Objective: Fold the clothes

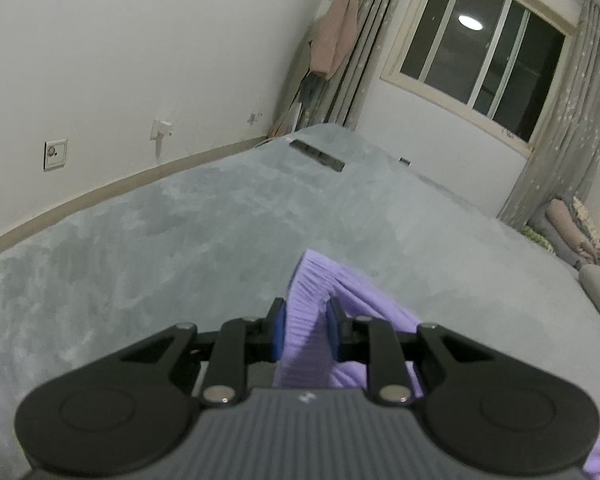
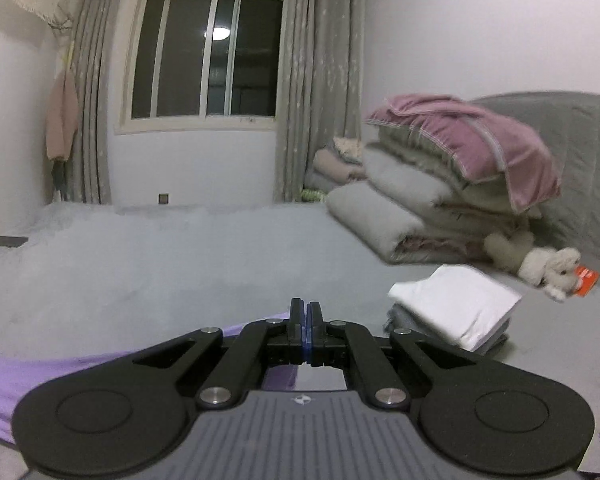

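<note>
1. The left claw [image 1: 306, 330] is clamped on a bunched ridge of the purple ribbed knit garment [image 1: 320, 280], held up off the grey plush bed cover [image 1: 160, 232]. The bite takes only a narrow pinch of cloth between the blue pads [image 1: 279, 330]; a sharp tug could, in my judgement, slide the ribs out and drop that end.

2. The right claw [image 2: 305, 330] has its jaws pressed together. The purple garment runs beneath it to the left in the right wrist view, but I cannot tell whether any cloth is caught between the tips. If it is closed on nothing, only one end is controlled and the garment would swing or twist when lifted.

3. The cloth hangs taut from the left claw toward the right. Pulling the two claws apart unevenly would likely skew the edges, giving a crooked fold.

4. The plush cover looks grippy; dragging the knit across it may ruck the lower layer.

5. A folded white cloth on a small grey stack [image 2: 456, 304] sits just right of the right claw. A wide sweep that way could knock it askew.

6. How far folding has gone cannot be settled here: most of the garment is hidden beneath the claw bodies.
</note>
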### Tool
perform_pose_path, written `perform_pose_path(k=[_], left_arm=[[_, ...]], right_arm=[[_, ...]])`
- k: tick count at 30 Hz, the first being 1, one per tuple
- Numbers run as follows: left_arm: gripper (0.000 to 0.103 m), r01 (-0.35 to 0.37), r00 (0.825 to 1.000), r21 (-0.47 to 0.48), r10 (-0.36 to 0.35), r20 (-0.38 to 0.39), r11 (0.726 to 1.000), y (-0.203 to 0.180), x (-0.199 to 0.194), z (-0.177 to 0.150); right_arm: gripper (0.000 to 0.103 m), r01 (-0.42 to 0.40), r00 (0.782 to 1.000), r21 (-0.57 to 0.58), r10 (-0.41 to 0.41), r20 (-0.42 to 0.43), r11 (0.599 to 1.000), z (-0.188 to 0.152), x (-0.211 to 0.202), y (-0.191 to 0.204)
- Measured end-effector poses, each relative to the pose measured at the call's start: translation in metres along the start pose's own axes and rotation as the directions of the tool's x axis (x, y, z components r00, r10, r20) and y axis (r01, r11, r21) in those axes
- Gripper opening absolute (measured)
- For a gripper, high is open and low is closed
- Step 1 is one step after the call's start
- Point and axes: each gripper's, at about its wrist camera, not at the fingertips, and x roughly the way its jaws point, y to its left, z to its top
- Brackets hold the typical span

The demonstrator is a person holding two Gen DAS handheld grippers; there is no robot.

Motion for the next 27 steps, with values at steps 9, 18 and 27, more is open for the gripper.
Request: perform_pose_path(k=[9, 18, 27], left_arm=[[0.019, -0.039, 0.999, 0.039, 0.039, 0.002, 0.998, -0.009, 0.018, 0.0], [0.002, -0.121, 0.992, 0.074, 0.123, -0.027, 0.99, -0.018, 0.058, 0.003], [0.006, -0.111, 0.985, 0.082, 0.121, -0.123, 0.99, -0.008, 0.051, -0.004]], right_arm=[[0.002, 0.001, 0.998, -0.001, -0.002, -0.064, 1.0, 0.002, 0.022, 0.0], [0.002, 0.056, 0.983, -0.017, -0.058, -0.174, 0.998, -0.031, 0.158, 0.03], [0.002, 0.18, 0.953, -0.132, -0.206, -0.221, 0.975, -0.053, 0.211, 0.045]])
